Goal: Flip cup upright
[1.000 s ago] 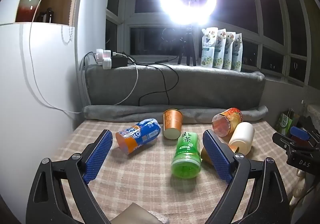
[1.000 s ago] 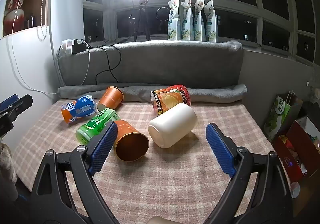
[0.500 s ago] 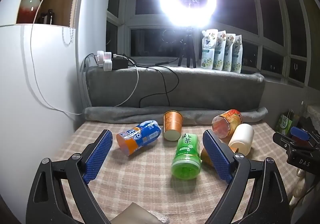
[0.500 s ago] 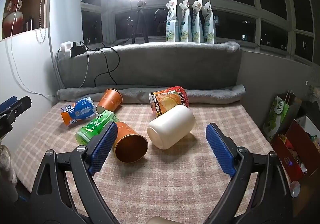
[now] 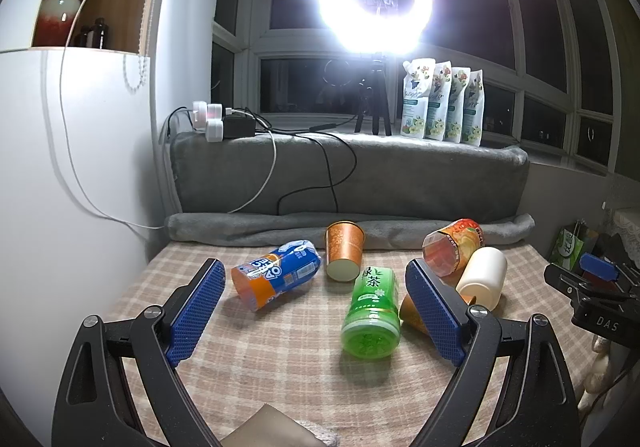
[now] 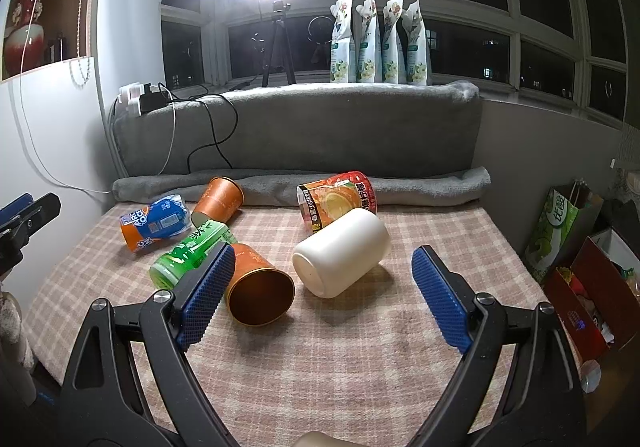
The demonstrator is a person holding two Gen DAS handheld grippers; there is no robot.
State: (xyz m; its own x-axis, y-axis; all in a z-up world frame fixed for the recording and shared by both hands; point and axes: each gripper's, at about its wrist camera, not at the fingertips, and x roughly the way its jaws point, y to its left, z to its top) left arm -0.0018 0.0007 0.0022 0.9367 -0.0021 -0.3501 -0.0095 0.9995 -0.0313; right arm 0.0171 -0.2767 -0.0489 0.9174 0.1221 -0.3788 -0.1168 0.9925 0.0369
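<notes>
Several cups lie on their sides on the checked cloth. In the right wrist view a white cup (image 6: 342,257) and an orange cup (image 6: 258,293) with its mouth toward me lie just ahead of my open, empty right gripper (image 6: 324,301). A green tea cup (image 6: 192,255), a blue-orange cup (image 6: 156,223), a second orange cup (image 6: 220,199) and an orange-juice cup (image 6: 338,203) lie farther back. In the left wrist view my left gripper (image 5: 316,311) is open and empty, with the green cup (image 5: 372,311) between its fingers' line and the blue-orange cup (image 5: 276,279) ahead left.
A grey rolled blanket (image 6: 420,187) and a grey padded backrest (image 6: 320,127) bound the far edge. A white cabinet (image 5: 60,207) stands at the left. Bags and a red box (image 6: 580,267) sit on the floor at the right. The other gripper (image 5: 592,299) shows at the right edge.
Both grippers have drawn back and risen slightly; the cups sit a little lower and farther in view. No cup has moved.
</notes>
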